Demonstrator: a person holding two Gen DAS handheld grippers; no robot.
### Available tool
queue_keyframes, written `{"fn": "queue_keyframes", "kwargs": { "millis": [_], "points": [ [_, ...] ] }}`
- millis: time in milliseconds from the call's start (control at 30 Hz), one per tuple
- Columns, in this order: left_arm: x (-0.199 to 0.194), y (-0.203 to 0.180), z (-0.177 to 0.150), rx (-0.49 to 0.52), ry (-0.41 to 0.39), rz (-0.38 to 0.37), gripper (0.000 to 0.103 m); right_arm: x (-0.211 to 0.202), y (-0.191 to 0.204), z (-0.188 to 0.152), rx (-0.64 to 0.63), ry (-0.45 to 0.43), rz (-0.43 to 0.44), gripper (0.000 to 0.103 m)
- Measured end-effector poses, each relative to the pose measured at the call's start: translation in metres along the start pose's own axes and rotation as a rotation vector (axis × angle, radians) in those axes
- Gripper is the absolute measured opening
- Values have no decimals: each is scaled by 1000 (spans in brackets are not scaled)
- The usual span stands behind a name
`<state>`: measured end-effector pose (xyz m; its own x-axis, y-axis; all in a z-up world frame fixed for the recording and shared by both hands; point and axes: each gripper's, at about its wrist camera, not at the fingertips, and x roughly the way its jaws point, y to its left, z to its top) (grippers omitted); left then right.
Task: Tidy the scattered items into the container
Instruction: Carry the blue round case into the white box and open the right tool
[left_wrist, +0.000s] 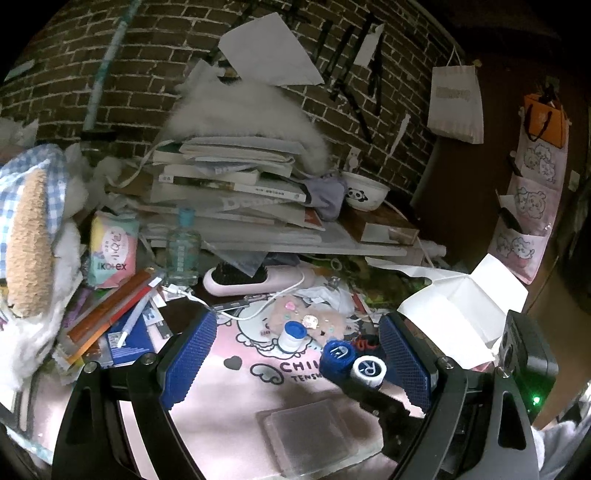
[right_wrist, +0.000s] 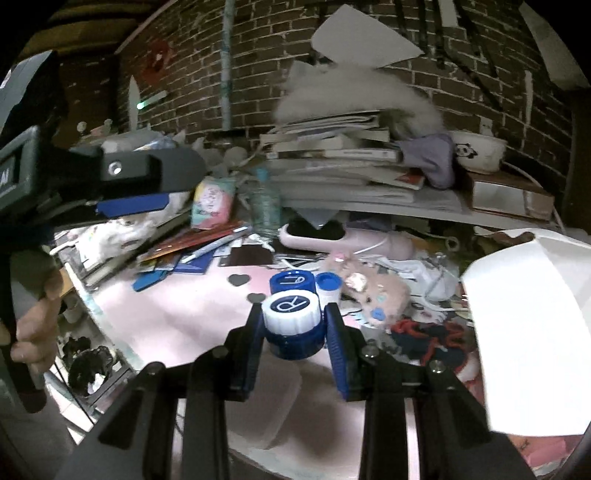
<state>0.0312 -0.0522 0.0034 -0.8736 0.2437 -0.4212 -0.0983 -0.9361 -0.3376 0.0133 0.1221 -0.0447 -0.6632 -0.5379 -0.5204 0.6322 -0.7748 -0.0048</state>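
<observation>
Right wrist view, right claw (right_wrist: 295, 325) gripping lens case (right_wrist: 291, 314), seemingly lifted

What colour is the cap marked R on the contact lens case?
White, with a dark blue disc bearing the R; the round screw cap shows best in the right wrist view.

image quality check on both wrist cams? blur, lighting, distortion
Left wrist: dim room, strong fisheye bending the brick wall, black corners, tissue pack smeared. Right wrist: white box blown out, lens case sharp between the right gripper fingers, background soft.
</observation>
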Motion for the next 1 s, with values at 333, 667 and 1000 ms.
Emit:
{"fn": "queue_keyframes", "kwargs": {
  "millis": [333, 667, 1000],
  "points": [
    [-10, 5, 1, -14, -18, 15, 88, -10, 12, 12, -49, -51, 5, 29],
    [2, -7, -2, 9, 16, -14, 88, -81, -69, 44, 32, -129, -128, 28],
    [15, -24, -5, 26, 45, -35, 88, -134, -152, 48, 84, -80, -312, 10]
  ]
}}
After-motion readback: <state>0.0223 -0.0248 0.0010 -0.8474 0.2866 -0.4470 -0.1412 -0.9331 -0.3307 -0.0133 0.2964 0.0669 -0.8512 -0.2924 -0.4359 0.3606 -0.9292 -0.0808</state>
